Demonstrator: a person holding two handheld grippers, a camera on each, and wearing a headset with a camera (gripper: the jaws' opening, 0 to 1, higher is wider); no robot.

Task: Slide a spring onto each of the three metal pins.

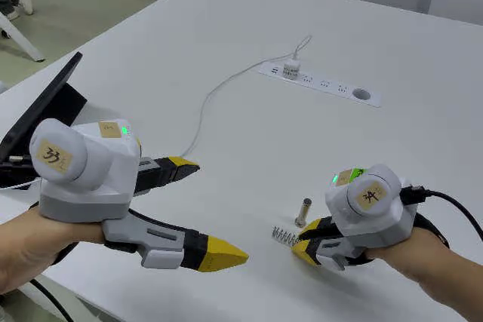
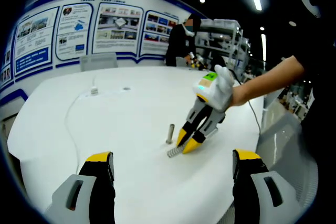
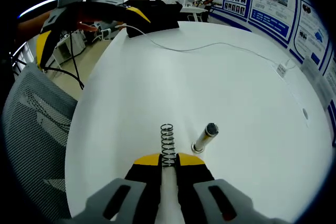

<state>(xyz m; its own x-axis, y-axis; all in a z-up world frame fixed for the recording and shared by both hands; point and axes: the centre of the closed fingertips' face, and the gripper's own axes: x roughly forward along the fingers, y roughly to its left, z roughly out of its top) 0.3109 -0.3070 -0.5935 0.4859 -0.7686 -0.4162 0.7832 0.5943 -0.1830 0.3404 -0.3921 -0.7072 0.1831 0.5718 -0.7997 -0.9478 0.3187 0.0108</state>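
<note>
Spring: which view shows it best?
The right gripper view: the spring is close and centred, coils distinct, near end between the tips of the right tool. Head view and left gripper view show it small.

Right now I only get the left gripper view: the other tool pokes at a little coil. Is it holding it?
Observer: Yes. The right gripper view shows the right gripper with its fingers shut on the near end of the spring.
Operator: Is the coil touching that metal post?
Observer: No. From there the pin stands upright just beside the spring, with a gap between them.
Operator: Anything beside my own tool?
Observer: The head view shows a dark tilted screen at the edge of the table, next to the left gripper.
</note>
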